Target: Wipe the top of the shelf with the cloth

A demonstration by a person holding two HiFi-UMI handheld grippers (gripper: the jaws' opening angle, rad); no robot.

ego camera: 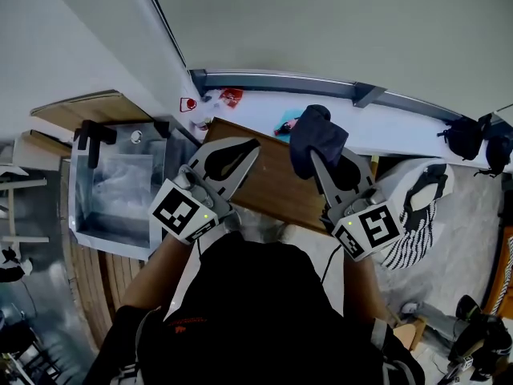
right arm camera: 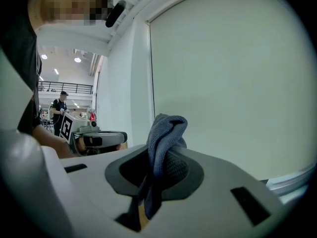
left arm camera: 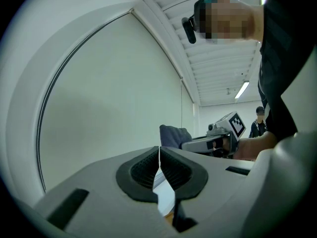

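A clear bin (ego camera: 120, 191) is seen at the left. Beside it, the left claw (ego camera: 247, 146) is held over the left part of the brown shelf top (ego camera: 272, 191), its jaws pressed together with nothing between them. Further right, the dark blue cloth (ego camera: 314, 139) is pinched in the right claw (ego camera: 321, 160) and bunched over the shelf top's far right part. Striped fabric (ego camera: 413, 235) is seen at the right.

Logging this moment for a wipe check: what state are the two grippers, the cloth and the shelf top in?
left gripper: shut, nothing between its jaws.
right gripper: shut on the cloth.
cloth: bunched, pinched between the jaws.
shelf top: wood, lying under both grippers.
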